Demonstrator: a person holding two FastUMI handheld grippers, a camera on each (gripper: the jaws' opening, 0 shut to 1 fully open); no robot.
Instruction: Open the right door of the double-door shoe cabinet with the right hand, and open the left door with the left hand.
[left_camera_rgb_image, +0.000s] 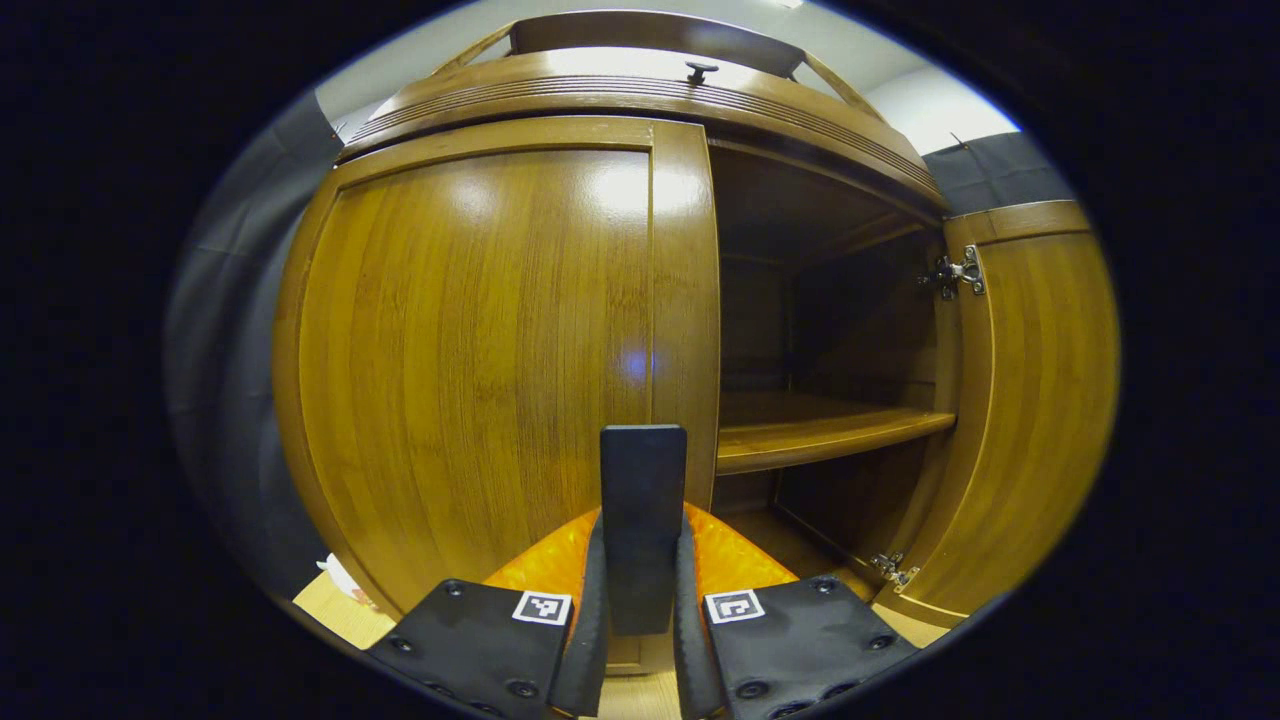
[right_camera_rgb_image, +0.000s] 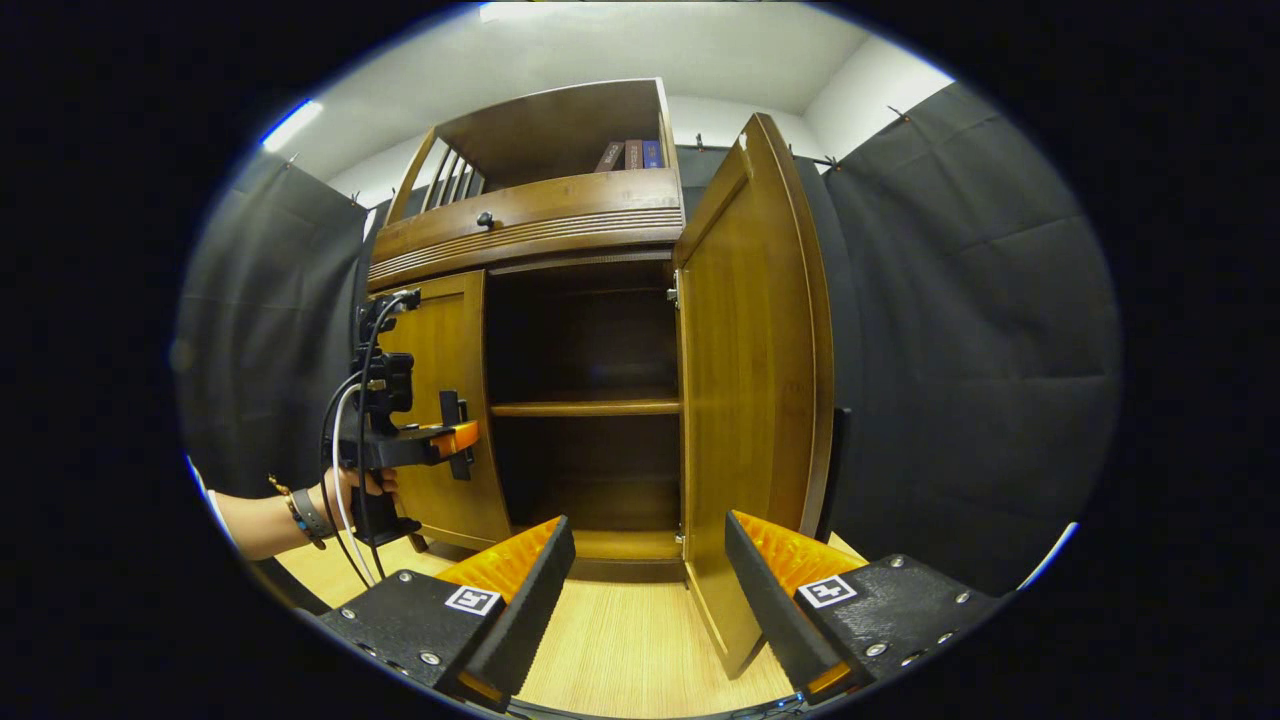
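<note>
Half done: right door (right_camera_rgb_image: 755, 400) stands wide open, right claw (right_camera_rgb_image: 650, 590) released; left door (left_camera_rgb_image: 480, 350) remains closed, left claw (left_camera_rgb_image: 642, 600) clenched on its handle (left_camera_rgb_image: 643, 500).

The left gripper (left_camera_rgb_image: 642, 560) is clamped on a dark upright handle (left_camera_rgb_image: 643, 500) straight ahead against the closed left door (left_camera_rgb_image: 480, 340), while to its right the right door (left_camera_rgb_image: 1040, 400) stands swung open, baring a shelf (left_camera_rgb_image: 820, 432).
</note>
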